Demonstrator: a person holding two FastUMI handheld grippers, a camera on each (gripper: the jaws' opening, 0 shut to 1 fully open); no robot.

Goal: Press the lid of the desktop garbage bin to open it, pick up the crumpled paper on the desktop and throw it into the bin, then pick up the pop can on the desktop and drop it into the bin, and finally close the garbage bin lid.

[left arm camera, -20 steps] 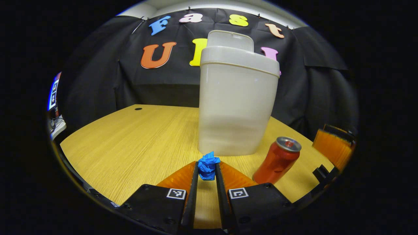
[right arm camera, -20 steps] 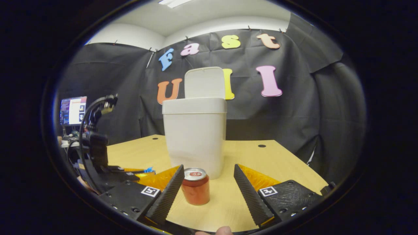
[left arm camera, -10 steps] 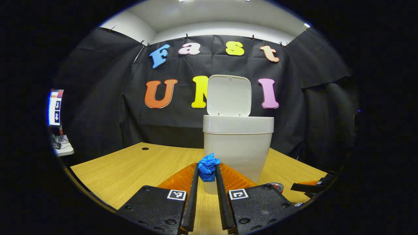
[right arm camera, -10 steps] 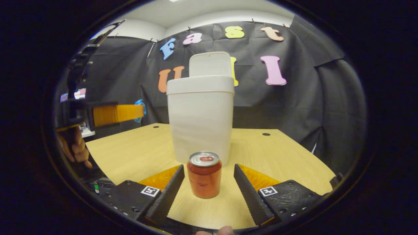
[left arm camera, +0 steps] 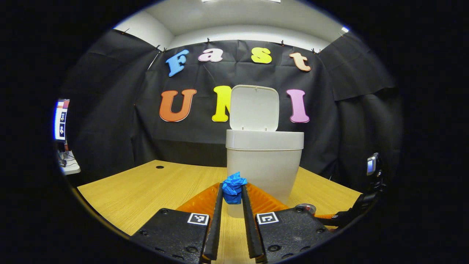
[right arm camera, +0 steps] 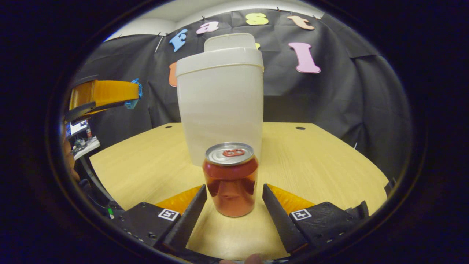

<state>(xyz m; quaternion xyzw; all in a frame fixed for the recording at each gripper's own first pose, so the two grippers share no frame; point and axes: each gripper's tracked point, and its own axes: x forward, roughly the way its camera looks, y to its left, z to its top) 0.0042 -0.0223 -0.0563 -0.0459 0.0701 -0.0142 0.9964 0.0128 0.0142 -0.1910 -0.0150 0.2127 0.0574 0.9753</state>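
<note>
Two ribbed fingers [left arm camera: 218, 205] pinching crumpled paper [left arm camera: 233, 187], smooth cylindrical pop can [right arm camera: 231, 178]

Right gripper [right arm camera: 234, 198] open, pop can [right arm camera: 230, 178] upright between fingers, untouched; bin [right arm camera: 220, 104] behind, lid [right arm camera: 229, 41] up.

crumpled paper [left arm camera: 233, 187]: blue | pop can [right arm camera: 230, 178]: red, silver top | garbage bin [left arm camera: 264, 163]: off-white, lid same | desktop [right arm camera: 315, 161]: light wood grain
</note>
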